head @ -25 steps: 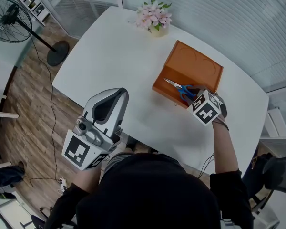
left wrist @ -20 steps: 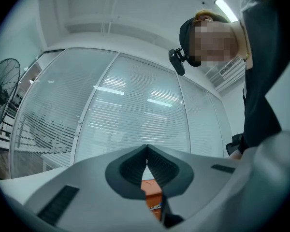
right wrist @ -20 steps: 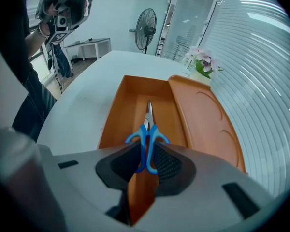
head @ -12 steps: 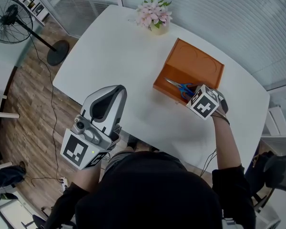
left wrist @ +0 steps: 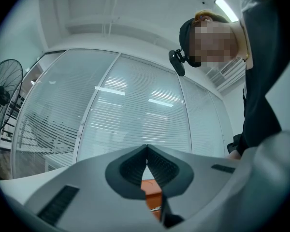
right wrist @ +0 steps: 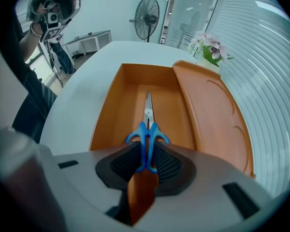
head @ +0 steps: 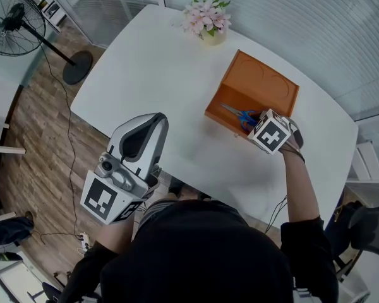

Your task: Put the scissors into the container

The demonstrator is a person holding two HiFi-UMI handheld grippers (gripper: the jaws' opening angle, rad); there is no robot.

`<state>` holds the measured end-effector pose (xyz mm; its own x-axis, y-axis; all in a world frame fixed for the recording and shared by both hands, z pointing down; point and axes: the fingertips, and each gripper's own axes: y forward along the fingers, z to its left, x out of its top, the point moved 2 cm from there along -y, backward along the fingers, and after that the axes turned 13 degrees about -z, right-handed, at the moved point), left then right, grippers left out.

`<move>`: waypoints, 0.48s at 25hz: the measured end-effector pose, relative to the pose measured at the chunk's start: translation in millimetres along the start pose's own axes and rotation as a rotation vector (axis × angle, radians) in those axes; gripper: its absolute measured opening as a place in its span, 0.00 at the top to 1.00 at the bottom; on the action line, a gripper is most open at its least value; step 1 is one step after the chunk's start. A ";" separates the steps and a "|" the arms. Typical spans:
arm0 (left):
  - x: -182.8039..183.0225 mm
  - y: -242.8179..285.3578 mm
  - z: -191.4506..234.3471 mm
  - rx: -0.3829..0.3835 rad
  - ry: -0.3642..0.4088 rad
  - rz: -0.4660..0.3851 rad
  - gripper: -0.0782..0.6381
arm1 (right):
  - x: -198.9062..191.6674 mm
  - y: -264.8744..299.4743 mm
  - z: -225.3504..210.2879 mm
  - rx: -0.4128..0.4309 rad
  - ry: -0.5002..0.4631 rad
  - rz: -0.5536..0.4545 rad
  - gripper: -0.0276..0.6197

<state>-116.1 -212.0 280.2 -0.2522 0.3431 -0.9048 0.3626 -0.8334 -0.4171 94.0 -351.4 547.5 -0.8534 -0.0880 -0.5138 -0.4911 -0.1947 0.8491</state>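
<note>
An orange container (head: pixel 226 92) stands open on the white table (head: pixel 158 74), its lid (head: pixel 268 81) laid back to the right. The scissors (head: pixel 239 113), with blue handles and steel blades, point along the box's inside. My right gripper (head: pixel 252 123) is shut on their handles at the box's near end. In the right gripper view the pads (right wrist: pixel 165 164) squeeze the scissors' (right wrist: pixel 147 129) handles, and the blades reach over the container's floor (right wrist: pixel 166 103). My left gripper (head: pixel 150 122) hovers by the table's near edge, shut and holding nothing; its pads (left wrist: pixel 157 166) meet at the tip.
A pot of pink flowers (head: pixel 205 21) stands at the table's far edge, beyond the container. A floor fan (head: pixel 16 21) and its cable are on the wooden floor to the left. Glass walls with blinds run along the far side.
My right gripper has turned slightly with the scissors in it, staying at the container's near end. The left gripper has barely moved.
</note>
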 end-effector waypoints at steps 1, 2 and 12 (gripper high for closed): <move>-0.4 0.0 -0.3 -0.001 -0.001 0.000 0.87 | 0.0 -0.2 0.0 0.003 0.005 0.003 0.82; -0.9 0.0 -0.7 -0.002 -0.001 0.000 0.87 | 0.0 -0.2 0.1 0.006 0.009 0.005 0.82; -2.0 2.2 -5.7 -0.016 -0.014 0.000 0.87 | 0.4 -0.5 2.0 0.001 -0.007 -0.009 0.82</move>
<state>-109.7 -212.0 280.6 -0.2646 0.3372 -0.9035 0.3766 -0.8264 -0.4187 93.6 -349.3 547.1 -0.8503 -0.0798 -0.5203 -0.4986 -0.1944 0.8447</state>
